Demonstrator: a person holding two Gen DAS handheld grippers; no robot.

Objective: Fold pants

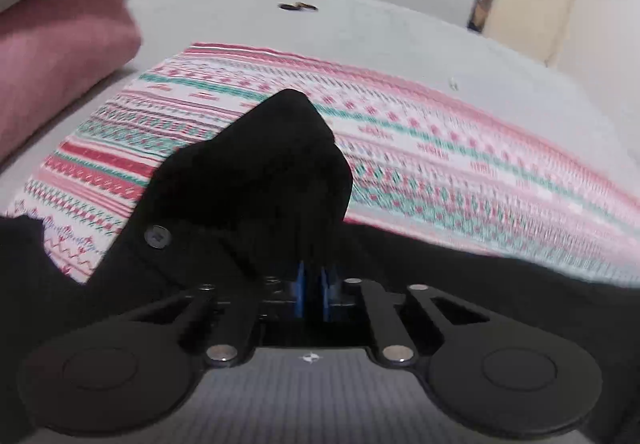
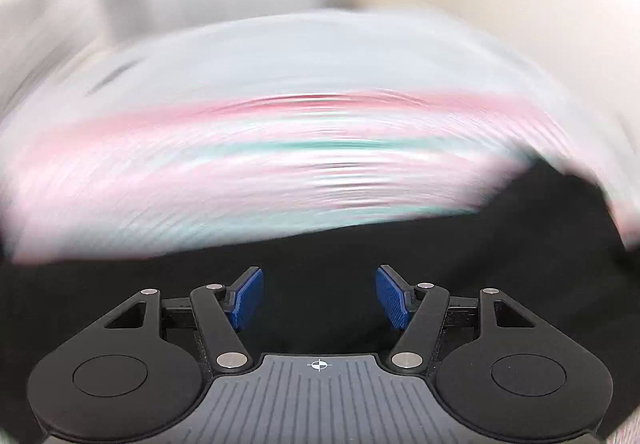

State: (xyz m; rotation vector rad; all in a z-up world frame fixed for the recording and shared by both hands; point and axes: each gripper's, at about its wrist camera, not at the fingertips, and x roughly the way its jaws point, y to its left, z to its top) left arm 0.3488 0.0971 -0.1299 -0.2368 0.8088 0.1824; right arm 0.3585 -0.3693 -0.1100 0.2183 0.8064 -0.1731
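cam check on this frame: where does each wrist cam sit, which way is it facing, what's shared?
Left wrist: on the left gripper, angled down over the bed; black pants bunched between its shut blue pads, patterned blanket, pink pillow behind.
Right wrist: on the right gripper, jaws open and empty over black pants; heavily motion-blurred.
Shared: pants, striped blanket. No hand shows in either.

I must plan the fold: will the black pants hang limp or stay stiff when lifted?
Probably limp: the pants bunch into a soft peak where the left claw pinches them. Likely light, since one pinch raises the fold. The button could snag.
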